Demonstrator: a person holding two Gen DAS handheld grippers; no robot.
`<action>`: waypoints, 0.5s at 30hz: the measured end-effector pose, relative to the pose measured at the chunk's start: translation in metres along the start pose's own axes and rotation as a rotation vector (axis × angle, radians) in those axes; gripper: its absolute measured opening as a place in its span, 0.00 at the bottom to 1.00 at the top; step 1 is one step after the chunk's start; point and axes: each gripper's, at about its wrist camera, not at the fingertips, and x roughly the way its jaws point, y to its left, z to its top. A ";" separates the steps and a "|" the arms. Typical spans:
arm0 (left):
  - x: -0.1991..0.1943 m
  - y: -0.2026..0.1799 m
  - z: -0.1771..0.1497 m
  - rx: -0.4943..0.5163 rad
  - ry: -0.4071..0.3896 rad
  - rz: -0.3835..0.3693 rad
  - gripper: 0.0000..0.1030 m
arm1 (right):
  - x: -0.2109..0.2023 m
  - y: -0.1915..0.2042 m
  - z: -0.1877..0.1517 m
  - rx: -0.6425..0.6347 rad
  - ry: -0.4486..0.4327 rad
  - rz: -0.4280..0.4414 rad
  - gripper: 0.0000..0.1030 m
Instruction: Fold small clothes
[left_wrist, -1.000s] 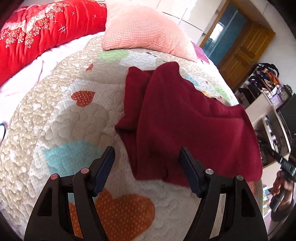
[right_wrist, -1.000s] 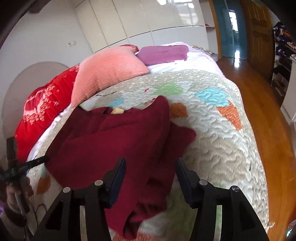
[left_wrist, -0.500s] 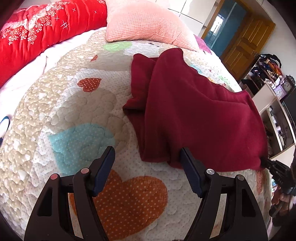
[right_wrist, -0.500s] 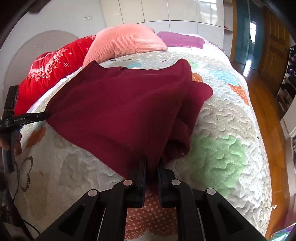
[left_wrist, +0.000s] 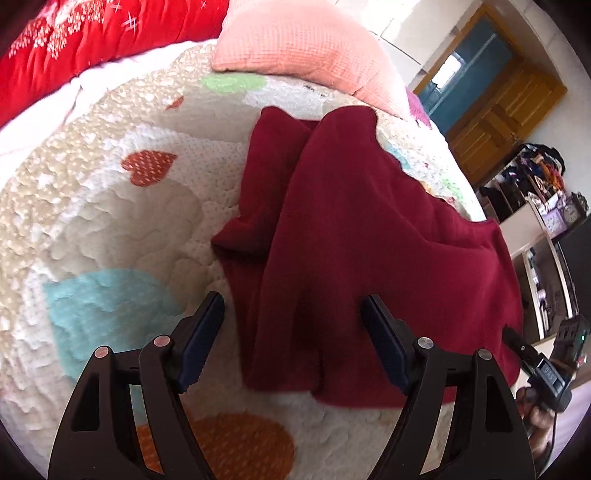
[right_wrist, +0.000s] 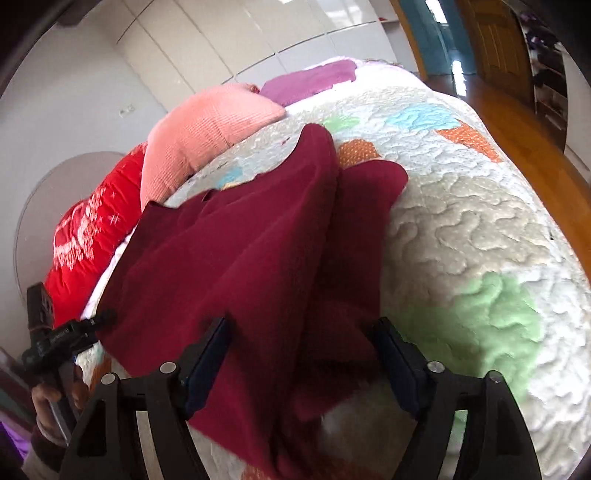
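Observation:
A dark red garment (left_wrist: 369, 229) lies loosely folded on the heart-patterned quilt (left_wrist: 110, 221), with one flap doubled under along its left side. My left gripper (left_wrist: 293, 301) hovers over the garment's near edge. Its jaws are opening and the cloth lies under the gap, untouched by the pads. In the right wrist view the same garment (right_wrist: 240, 258) spreads toward me. My right gripper (right_wrist: 303, 325) straddles its near corner with jaws opening, and the pads stand clear of the cloth. Each view shows the other gripper at the garment's far edge: the right one (left_wrist: 535, 369) and the left one (right_wrist: 62, 339).
A pink pillow (left_wrist: 295, 37) and a red duvet (left_wrist: 92, 37) lie at the head of the bed. A purple cloth (right_wrist: 310, 79) rests behind the pillow. The quilt's edge drops to a wooden floor (right_wrist: 535, 147). Cluttered shelves (left_wrist: 535, 206) stand beyond the bed.
The right gripper shut on the garment's near edge half a second ago and has now let go. Both grippers have sunk closer to the cloth.

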 end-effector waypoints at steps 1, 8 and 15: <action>0.002 0.000 0.000 -0.008 -0.012 -0.006 0.79 | 0.001 0.001 0.001 0.002 -0.004 -0.003 0.46; -0.005 -0.026 -0.002 0.065 0.013 -0.002 0.29 | -0.031 0.013 0.016 -0.081 -0.048 0.009 0.21; -0.021 -0.031 -0.030 0.097 0.050 -0.038 0.30 | -0.029 0.005 0.029 -0.120 0.018 -0.109 0.22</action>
